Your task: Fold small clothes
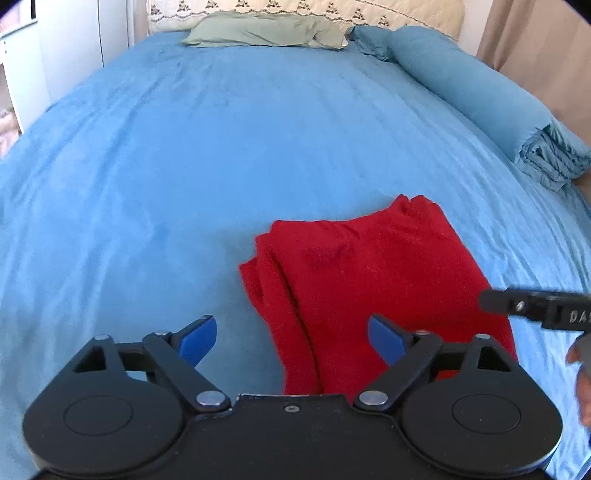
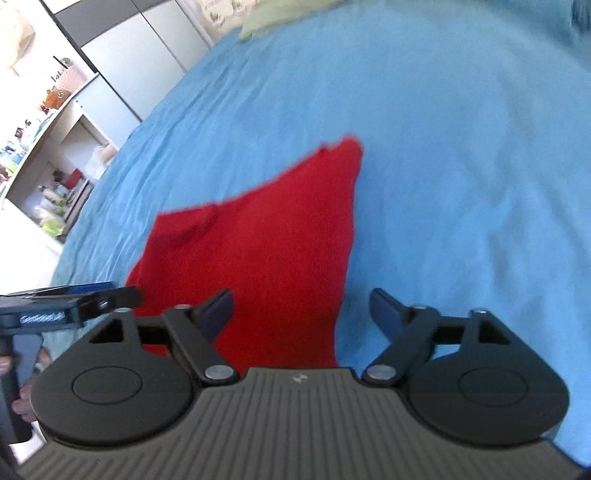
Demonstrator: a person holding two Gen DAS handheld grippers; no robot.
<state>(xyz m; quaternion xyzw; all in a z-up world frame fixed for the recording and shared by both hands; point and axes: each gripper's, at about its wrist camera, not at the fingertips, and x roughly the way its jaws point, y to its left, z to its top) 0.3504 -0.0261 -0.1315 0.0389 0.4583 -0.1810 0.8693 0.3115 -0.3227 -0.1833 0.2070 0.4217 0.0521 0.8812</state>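
While both tools hung above the bed, the red garment (image 1: 373, 273) lay folded on the blue bedsheet (image 1: 184, 166), toward the near edge and right of the middle in the left wrist view. At the far left of that view stood a white cupboard (image 1: 66, 44), and at the head of the bed a pale green pillow (image 1: 266, 33) rested against a patterned cream headboard (image 1: 332, 11). Nearer the camera, the left gripper (image 1: 291, 338) had its blue pads (image 1: 197, 338) spread wide apart with nothing clamped; the garment's near left edge showed between them, untouched as far as could be seen. Further right lay a rolled blue blanket (image 1: 480, 99), and the tip of the other tool reached in from the right edge.

Seen from the right wrist, open shelves (image 2: 55, 155) filled the left, then the garment (image 2: 258, 243) ran under the right gripper (image 2: 301, 314), whose jaws likewise stood wide apart and gripped nothing, the right finger over bare sheet.
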